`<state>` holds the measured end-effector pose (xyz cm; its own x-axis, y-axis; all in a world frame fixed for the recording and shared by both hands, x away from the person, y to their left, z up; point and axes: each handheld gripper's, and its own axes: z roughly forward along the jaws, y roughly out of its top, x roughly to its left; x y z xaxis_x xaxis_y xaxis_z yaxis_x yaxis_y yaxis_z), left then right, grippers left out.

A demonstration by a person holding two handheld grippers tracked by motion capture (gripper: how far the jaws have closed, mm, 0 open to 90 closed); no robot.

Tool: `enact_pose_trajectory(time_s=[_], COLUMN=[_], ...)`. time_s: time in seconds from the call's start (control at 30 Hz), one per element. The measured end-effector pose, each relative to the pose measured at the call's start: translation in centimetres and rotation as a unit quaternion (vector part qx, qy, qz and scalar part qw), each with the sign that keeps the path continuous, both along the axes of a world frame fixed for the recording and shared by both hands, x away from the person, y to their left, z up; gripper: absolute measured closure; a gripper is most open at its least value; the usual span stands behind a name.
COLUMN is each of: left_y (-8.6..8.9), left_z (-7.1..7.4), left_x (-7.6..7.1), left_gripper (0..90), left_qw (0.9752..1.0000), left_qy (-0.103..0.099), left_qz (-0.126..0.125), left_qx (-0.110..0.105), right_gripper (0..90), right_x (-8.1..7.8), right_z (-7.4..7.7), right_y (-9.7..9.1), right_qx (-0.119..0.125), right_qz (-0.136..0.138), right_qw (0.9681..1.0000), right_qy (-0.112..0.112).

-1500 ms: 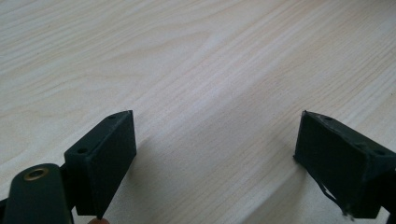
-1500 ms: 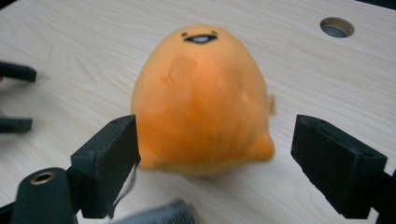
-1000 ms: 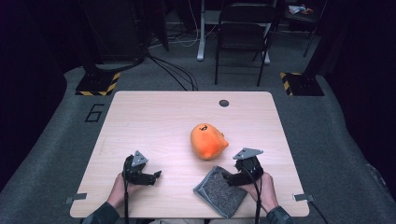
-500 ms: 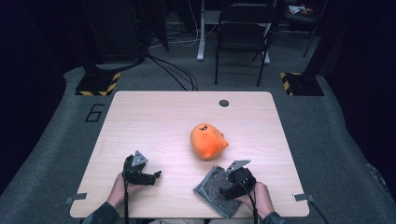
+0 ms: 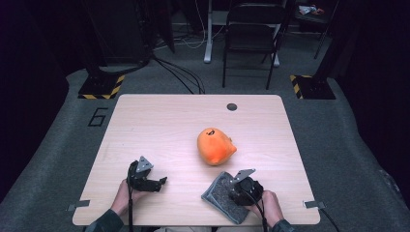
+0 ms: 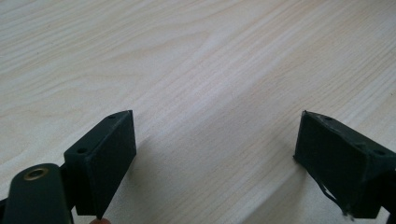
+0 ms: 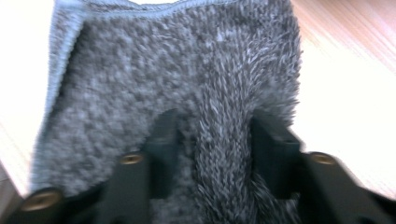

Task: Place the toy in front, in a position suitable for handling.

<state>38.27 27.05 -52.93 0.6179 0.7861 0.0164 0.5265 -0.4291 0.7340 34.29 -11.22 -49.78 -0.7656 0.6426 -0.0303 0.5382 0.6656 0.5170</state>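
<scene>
Lowered right gripper (image 7: 212, 140) just closed, pinching grey cloth (image 7: 140, 70), blurred

The grey shaggy cloth (image 7: 140, 79) occupies most of the frame, from the top edge to the bottom. The right gripper (image 7: 212, 154) rises from the bottom centre. Its two black fingers (image 7: 163, 149) have just been closing and now pinch a raised ridge of cloth pile between them. Light wooden bench (image 7: 345, 93) shows along the right side and the left edge.
</scene>
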Motion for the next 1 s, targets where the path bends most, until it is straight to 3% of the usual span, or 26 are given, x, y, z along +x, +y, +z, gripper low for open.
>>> enact_pose_trajectory(time_s=[0.2, 0.4, 0.6, 0.67, 0.7, 0.73, 0.8, 0.87, 0.9, 0.97, 1.0], left_y=[0.0, 0.0, 0.0, 0.0, 0.0, 0.0, 0.0, 0.0, 0.0, 0.0, 0.0], left_z=[0.0, 0.0, 0.0, 0.0, 0.0, 0.0, 0.0, 0.0, 0.0, 0.0, 0.0], left_x=[0.0, 0.0, 0.0, 0.0, 0.0, 0.0, 0.0, 0.0, 0.0, 0.0, 0.0], left_gripper=[12.0, 12.0, 12.0, 12.0, 12.0, 12.0, 12.0, 12.0, 11.9, 11.9, 11.8], left_qw=[1.0, 1.0, 1.0, 1.0, 1.0, 1.0, 1.0, 1.0, 1.0, 1.0, 1.0], left_qy=[-0.001, 0.0, 0.0, 0.0, 0.0, 0.0, 0.0, 0.0, -0.001, 0.0, 0.0], left_qz=[0.0, -0.001, -0.001, -0.001, -0.001, -0.002, -0.002, -0.002, -0.002, -0.002, -0.002], left_qx=[0.0, 0.0, 0.0, 0.0, 0.0, 0.0, 0.0, 0.0, 0.0, 0.001, 0.0], right_gripper=[76.5, 76.9, 76.8, 76.8, 76.7, 76.7, 76.7, 76.7, 76.7, 76.7, 76.7], right_x=[0.1, -0.2, -1.0, -1.2, -1.2, -1.2, -0.9, -0.5, 0.0, 0.4, 1.0], right_z=[0.1, 1.6, 3.3, 3.7, 4.1, 4.1, 4.4, 4.6, 4.6, 4.6, 4.5], right_y=[-0.6, -1.9, -4.7, -5.8, -6.9, -6.9, -8.2, -9.3, -10.3, -10.8, -11.7], right_qx=[0.019, 0.027, 0.05, 0.055, 0.056, 0.056, 0.062, 0.06, 0.061, 0.058, 0.057], right_qz=[-0.015, -0.036, -0.082, -0.106, -0.136, -0.136, -0.155, -0.186, -0.219, -0.223, -0.251], right_qw=[0.9997, 0.9989, 0.9948, 0.9919, 0.9881, 0.9881, 0.9846, 0.9792, 0.972, 0.9712, 0.9644], right_qy=[0.001, -0.012, -0.035, -0.043, -0.045, -0.045, -0.05, -0.056, -0.06, -0.059, -0.061])
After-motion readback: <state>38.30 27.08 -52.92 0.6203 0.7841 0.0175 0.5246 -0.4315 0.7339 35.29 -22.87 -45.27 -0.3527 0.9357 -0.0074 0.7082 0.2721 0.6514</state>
